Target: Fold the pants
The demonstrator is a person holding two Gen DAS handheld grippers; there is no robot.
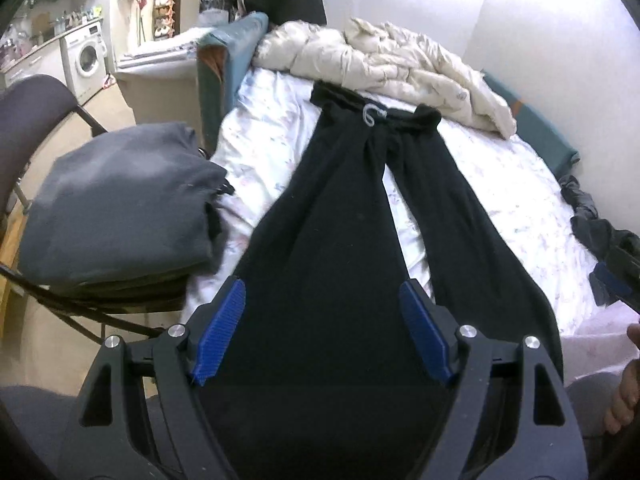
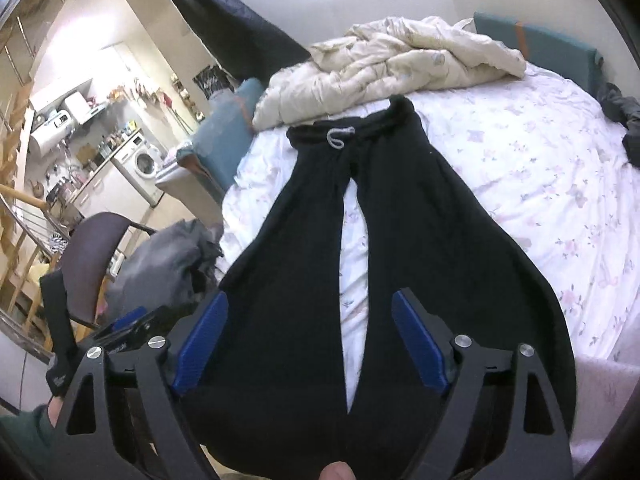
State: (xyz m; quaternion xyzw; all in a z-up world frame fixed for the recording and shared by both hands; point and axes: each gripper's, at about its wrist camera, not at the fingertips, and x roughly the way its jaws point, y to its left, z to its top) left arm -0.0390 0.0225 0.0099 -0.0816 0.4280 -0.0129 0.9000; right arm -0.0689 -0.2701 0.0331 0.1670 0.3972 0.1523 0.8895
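Observation:
Black pants [image 1: 340, 200] [image 2: 420, 220] lie flat on the flowered bed sheet [image 2: 540, 184]. The waistband with its white drawstring [image 1: 370, 114] [image 2: 338, 138] is at the far end, and both legs run toward me with a narrow strip of sheet between them. My left gripper [image 1: 323, 284] hangs open above the lower part of the left leg, its blue pads [image 1: 222, 328] clear of the cloth. My right gripper [image 2: 310, 295] is also open, over the lower legs near the gap, holding nothing.
A crumpled cream duvet [image 1: 384, 56] lies behind the waistband. A stack of grey folded clothes [image 1: 120, 208] rests on a chair [image 1: 36, 108] left of the bed. A dark garment [image 1: 588, 216] sits at the bed's right edge. A person's bare foot [image 1: 624, 400] shows at lower right.

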